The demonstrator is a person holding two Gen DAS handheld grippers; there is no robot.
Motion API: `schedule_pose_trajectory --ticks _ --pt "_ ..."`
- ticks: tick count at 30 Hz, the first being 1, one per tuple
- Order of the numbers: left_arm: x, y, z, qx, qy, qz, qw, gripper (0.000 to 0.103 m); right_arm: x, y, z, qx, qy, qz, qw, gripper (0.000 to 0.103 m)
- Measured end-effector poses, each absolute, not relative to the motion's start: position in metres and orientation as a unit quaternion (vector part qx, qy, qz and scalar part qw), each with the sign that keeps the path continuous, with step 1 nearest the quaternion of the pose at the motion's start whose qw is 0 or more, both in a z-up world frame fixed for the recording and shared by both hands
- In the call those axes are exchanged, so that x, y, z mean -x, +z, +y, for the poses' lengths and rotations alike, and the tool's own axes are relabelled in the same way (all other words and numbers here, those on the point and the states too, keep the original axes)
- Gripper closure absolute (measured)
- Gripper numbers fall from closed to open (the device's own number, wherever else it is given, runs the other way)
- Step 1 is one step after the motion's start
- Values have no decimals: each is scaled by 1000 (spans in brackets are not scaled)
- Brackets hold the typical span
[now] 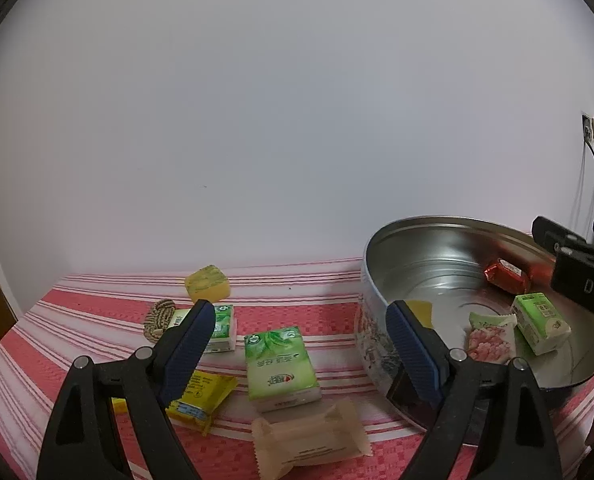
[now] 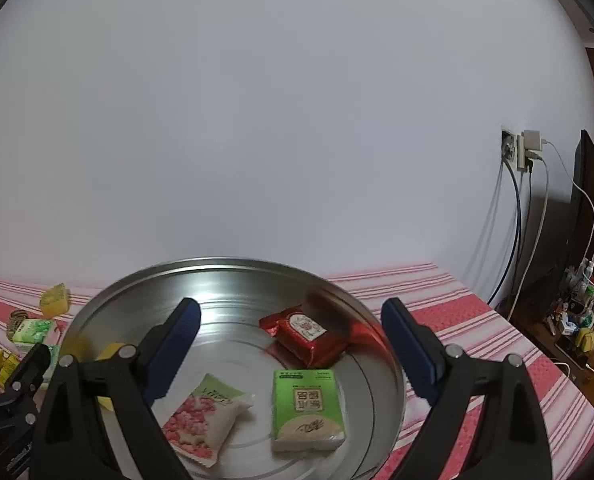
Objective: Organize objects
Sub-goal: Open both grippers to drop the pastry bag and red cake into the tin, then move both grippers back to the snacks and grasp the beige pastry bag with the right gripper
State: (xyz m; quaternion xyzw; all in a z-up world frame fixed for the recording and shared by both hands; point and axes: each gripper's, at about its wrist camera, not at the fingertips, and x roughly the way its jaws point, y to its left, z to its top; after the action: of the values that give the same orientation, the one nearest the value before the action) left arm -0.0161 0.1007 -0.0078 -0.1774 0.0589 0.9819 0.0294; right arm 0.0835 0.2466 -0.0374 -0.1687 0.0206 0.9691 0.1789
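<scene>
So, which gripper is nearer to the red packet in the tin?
Right. The right gripper hangs open over the tin, the red packet just ahead between its fingers. The left gripper is outside the tin, over the cloth.

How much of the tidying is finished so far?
Partly done: the round tin already holds a red packet, a pink snack packet and a green tissue pack. Both sets of fingers stand open, holding nothing. Left on the striped cloth: two green tissue packs, yellow packets, a beige wrapper.
</scene>
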Motion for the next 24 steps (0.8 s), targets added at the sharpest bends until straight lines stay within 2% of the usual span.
schedule_pose_trajectory --ticks 7,24 --pt "10 -10 90 171 983 60 30 14 -81 -48 237 183 967 8 178 10" --pt "6 -13 27 175 982 68 15 14 -108 -46 203 129 976 -22 172 10"
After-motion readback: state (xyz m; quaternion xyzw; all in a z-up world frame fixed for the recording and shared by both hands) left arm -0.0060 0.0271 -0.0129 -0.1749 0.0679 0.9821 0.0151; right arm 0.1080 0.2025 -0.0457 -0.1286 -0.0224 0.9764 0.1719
